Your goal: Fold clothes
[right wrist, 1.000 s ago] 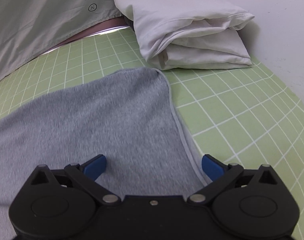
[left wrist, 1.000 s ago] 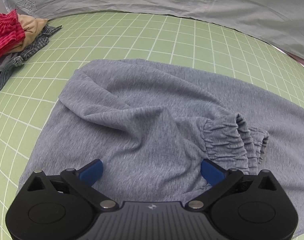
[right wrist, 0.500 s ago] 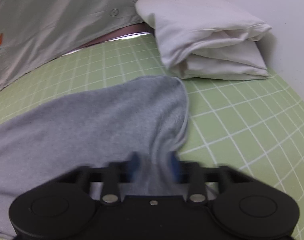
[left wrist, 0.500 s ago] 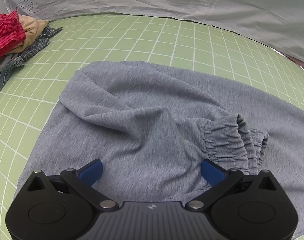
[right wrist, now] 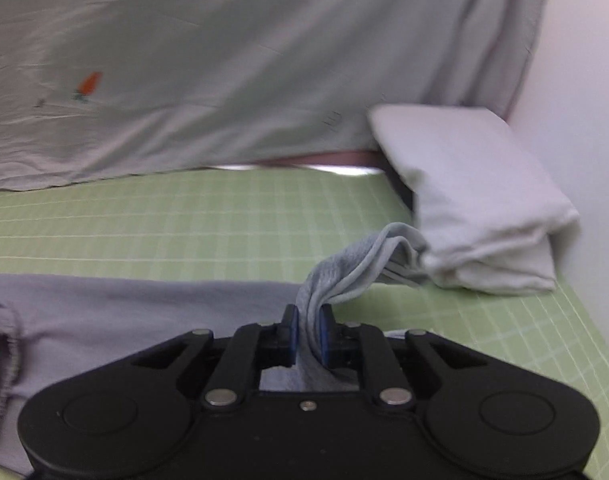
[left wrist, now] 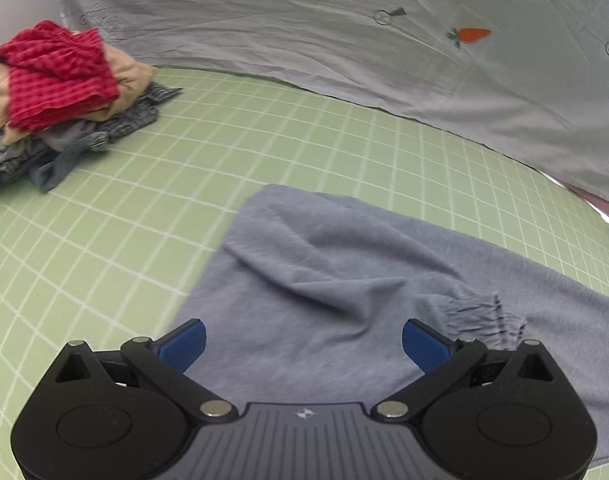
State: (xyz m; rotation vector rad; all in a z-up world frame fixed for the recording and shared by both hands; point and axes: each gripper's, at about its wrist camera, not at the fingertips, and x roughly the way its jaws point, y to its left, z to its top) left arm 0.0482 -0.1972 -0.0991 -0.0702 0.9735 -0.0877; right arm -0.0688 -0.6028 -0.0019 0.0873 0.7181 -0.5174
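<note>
The soft grey knit sweatshirt (left wrist: 344,308) lay spread on the green grid-lined mat (left wrist: 184,184), its gathered elastic cuff (left wrist: 476,312) bunched on top of the body. My right gripper (right wrist: 307,330) was clenched on the garment's hemmed edge (right wrist: 356,268), with the fabric lifted off the mat and trailing forward toward the folded white cloth stack (right wrist: 472,208) just beyond it. My left gripper (left wrist: 302,342) hung over the near part of the sweatshirt with its blue pads (left wrist: 184,340) spread wide, gripping nothing.

I judged the risks this way: with only one edge pinched, the lifted cloth could drag the rest askew or slip from the pads, and the loose sleeve might fold in crooked. Swinging the held edge wide could also brush the white stack. The heap of red, tan and checked clothes (left wrist: 60,96) sat well apart, out of harm.
</note>
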